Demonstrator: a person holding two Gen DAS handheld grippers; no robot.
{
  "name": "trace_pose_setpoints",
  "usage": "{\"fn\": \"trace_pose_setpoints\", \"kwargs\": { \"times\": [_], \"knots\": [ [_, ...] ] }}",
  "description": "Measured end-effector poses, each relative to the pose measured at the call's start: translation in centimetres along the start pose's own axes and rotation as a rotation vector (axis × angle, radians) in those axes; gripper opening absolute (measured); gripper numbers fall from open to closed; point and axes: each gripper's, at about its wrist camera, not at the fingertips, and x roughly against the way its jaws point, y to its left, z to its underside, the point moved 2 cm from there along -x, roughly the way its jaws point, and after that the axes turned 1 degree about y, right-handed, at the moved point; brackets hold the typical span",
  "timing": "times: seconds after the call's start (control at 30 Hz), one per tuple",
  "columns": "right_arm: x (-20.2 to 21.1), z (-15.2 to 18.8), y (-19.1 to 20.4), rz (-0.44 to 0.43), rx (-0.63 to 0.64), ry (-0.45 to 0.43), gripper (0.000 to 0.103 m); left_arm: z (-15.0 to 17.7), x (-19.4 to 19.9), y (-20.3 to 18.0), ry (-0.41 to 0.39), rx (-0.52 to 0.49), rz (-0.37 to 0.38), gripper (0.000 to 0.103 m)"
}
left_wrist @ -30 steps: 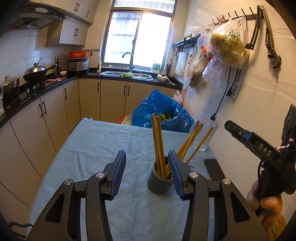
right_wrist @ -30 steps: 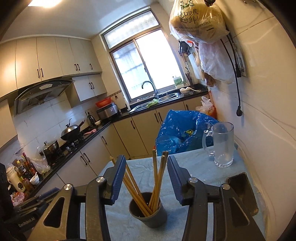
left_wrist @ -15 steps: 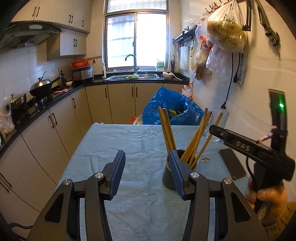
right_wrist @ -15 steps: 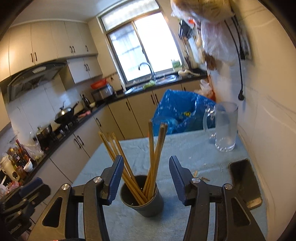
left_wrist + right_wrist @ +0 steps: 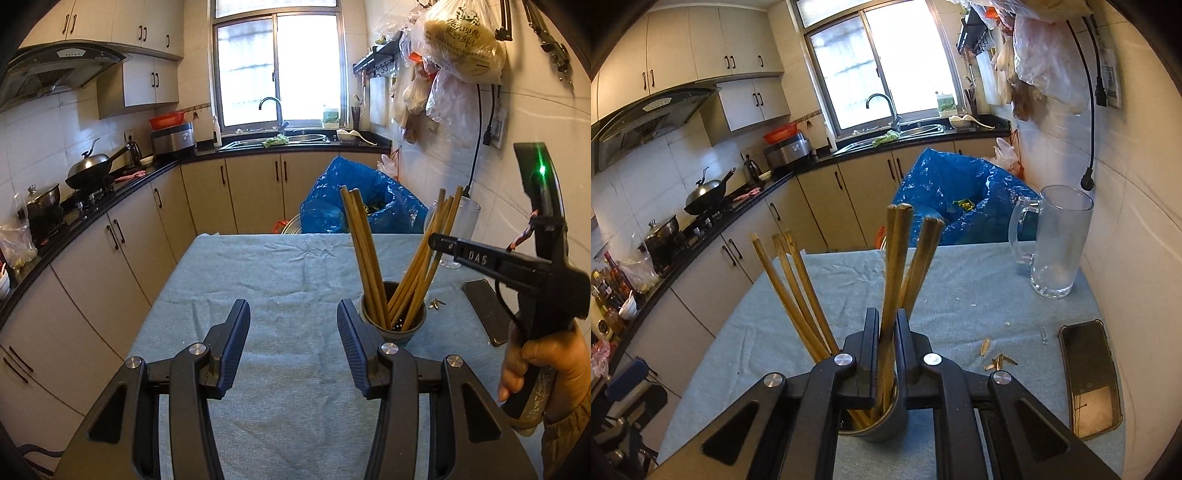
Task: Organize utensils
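Observation:
A dark grey cup (image 5: pixel 395 326) holding several wooden chopsticks (image 5: pixel 364 254) stands on the blue-grey tablecloth (image 5: pixel 280 280). My left gripper (image 5: pixel 293 345) is open and empty, just left of and in front of the cup. My right gripper (image 5: pixel 886 343) is shut on chopsticks (image 5: pixel 895 266) that stand in the cup (image 5: pixel 882 426). More chopsticks (image 5: pixel 790 291) lean to the left in the cup. In the left wrist view the right gripper's fingers (image 5: pixel 448 246) reach into the chopsticks from the right.
A glass mug (image 5: pixel 1058 242) stands at the table's far right, a phone (image 5: pixel 1089 374) lies near the right edge, with small scraps (image 5: pixel 997 362) beside it. A blue bag (image 5: pixel 960 195) sits behind the table. Kitchen counters run along the left and back.
My right gripper has closed on chopsticks in the cup; it was open around them before. My left gripper has shifted left, so the cup now sits to its right.

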Motion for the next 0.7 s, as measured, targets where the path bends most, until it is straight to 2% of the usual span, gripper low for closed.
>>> {"fn": "trace_pose_setpoints", "kwargs": {
  "times": [0.27,0.43,0.47,0.53,0.6,0.7],
  "knots": [
    [0.2,-1.2,2.1,-0.042,0.029,-0.012,0.008,0.4,-0.5,0.6,0.017,0.014,0.003,0.048],
    [-1.2,-1.1,3.0,-0.029,0.065,0.015,0.009,0.5,-0.5,0.6,0.02,0.008,0.001,0.048],
    [-1.4,-1.1,2.9,-0.02,0.067,0.014,0.011,0.6,-0.4,0.6,0.02,0.007,0.001,0.048],
    [-1.4,-1.1,3.0,-0.016,0.071,0.008,0.034,0.6,-0.4,0.6,0.02,0.007,0.0,0.048],
    [-0.8,-1.1,3.0,-0.007,0.075,-0.018,0.051,0.6,-0.4,0.6,0.02,0.008,-0.001,0.048],
    [0.5,-1.6,3.2,0.0,0.085,-0.056,0.053,0.7,-0.4,0.7,0.023,0.014,0.001,0.049]
  ]
}}
